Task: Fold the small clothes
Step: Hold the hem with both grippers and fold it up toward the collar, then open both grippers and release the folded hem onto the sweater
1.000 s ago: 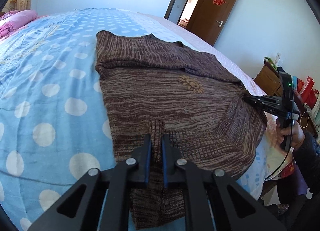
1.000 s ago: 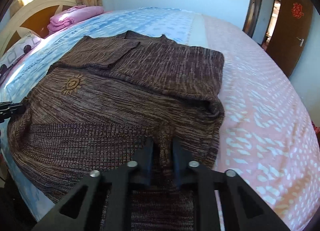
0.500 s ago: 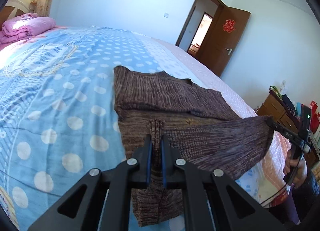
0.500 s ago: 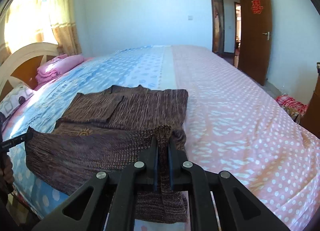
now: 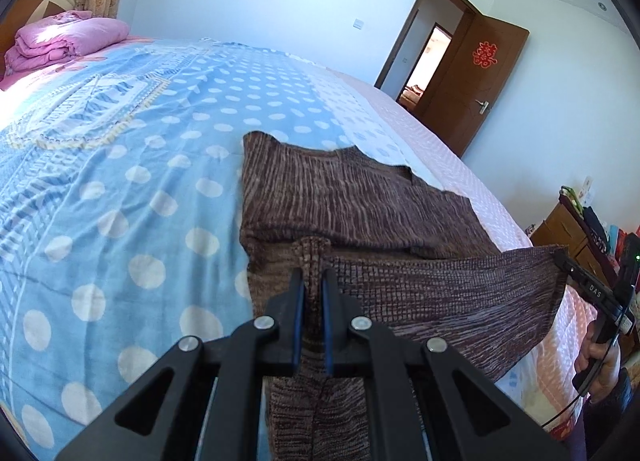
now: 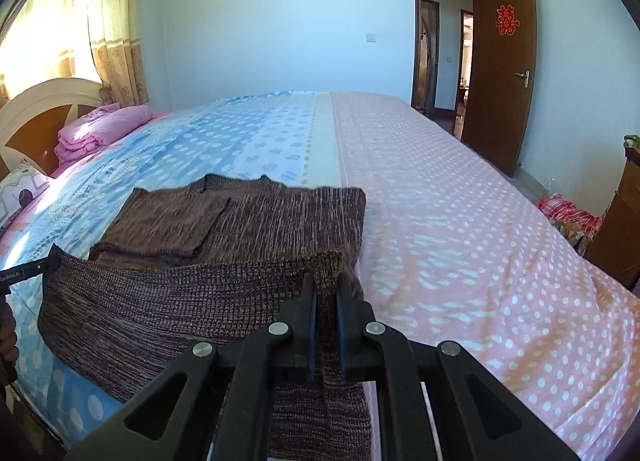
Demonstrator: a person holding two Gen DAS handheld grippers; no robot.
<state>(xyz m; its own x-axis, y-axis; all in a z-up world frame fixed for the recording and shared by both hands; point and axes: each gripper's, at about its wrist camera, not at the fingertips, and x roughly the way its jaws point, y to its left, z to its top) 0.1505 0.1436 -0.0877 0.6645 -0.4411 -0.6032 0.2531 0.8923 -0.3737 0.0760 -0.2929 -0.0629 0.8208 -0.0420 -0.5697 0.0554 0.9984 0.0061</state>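
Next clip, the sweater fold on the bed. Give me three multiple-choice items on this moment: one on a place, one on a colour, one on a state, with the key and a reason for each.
1. Where does the folded pink quilt lie?
A. By the headboard
B. On the floor by the door
C. On the sweater

2. What colour is the knitted sweater being folded?
A. Plain white
B. Mottled brown
C. Bright green

3. How is the sweater's lower hem held?
A. Flat on the dotted bedsheet
B. Raised, pinched at both corners
C. Raised by one gripper only

Key: 1 A, it sits at the bed's head end beside the wooden headboard. 2 B, brown streaked knit in both views. 3 B, the left gripper and the right gripper each clamp a corner, the hem stretched between them.
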